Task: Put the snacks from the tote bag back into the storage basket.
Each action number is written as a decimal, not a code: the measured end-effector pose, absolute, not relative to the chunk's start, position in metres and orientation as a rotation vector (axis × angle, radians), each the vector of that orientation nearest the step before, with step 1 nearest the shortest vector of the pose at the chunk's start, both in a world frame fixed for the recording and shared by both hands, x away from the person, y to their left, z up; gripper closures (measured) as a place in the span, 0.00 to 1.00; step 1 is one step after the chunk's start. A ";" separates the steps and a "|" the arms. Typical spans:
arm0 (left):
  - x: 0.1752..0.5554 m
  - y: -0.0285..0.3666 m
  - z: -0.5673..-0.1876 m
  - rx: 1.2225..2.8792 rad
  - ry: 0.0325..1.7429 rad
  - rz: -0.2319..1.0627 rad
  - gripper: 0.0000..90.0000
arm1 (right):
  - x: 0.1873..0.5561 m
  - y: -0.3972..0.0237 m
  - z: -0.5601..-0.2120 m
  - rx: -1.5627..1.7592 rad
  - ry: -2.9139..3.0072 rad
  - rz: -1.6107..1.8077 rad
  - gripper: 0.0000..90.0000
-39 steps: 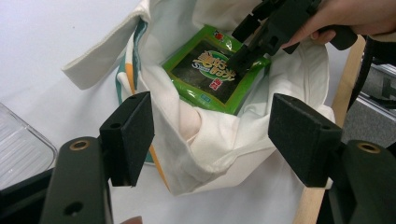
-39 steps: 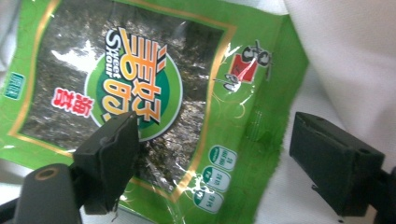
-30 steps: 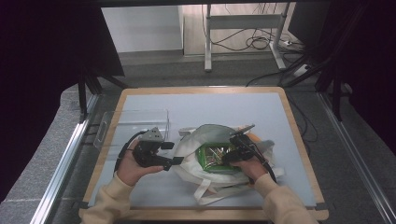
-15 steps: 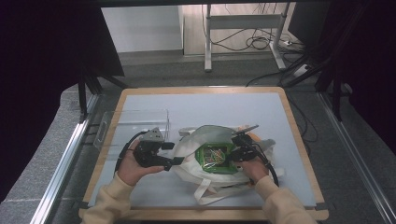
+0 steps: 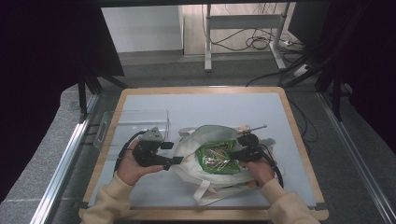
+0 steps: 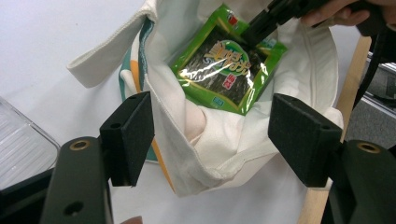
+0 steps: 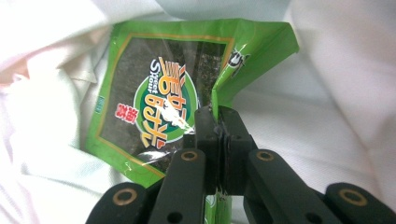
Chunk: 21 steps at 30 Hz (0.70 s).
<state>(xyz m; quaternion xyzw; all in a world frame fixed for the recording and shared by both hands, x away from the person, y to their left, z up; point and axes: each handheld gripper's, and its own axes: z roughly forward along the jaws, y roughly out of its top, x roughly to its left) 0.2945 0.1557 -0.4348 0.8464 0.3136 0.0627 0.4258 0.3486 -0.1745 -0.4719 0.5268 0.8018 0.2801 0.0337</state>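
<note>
Inside the white bag (image 5: pixel 205 161) sits the green packet (image 5: pixel 215 157), pinched at its edge by the right gripper (image 7: pixel 217 135), whose jaws just clamped down on it. The left gripper (image 6: pixel 212 135) is spread wide around the bag's rim, pads not pressing. A clear tray (image 5: pixel 122 122) lies beside the left gripper.

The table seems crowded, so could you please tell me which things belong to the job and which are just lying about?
In the job:
- green snack packet, pinched by the right gripper
- white cloth bag, its rim between the left gripper's open jaws

Lying about:
- clear plastic tray
- floor cables
</note>
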 end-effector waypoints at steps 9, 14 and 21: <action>0.295 0.157 -0.435 2.113 0.791 0.157 0.35 | 0.341 -0.188 -0.451 1.572 2.437 0.915 0.97; 0.295 0.158 -0.435 2.115 0.787 0.161 0.35 | 0.331 -0.189 -0.443 1.523 2.432 0.929 0.97; 0.295 0.157 -0.435 2.115 0.790 0.160 0.35 | 0.322 -0.195 -0.424 1.435 2.411 0.942 0.97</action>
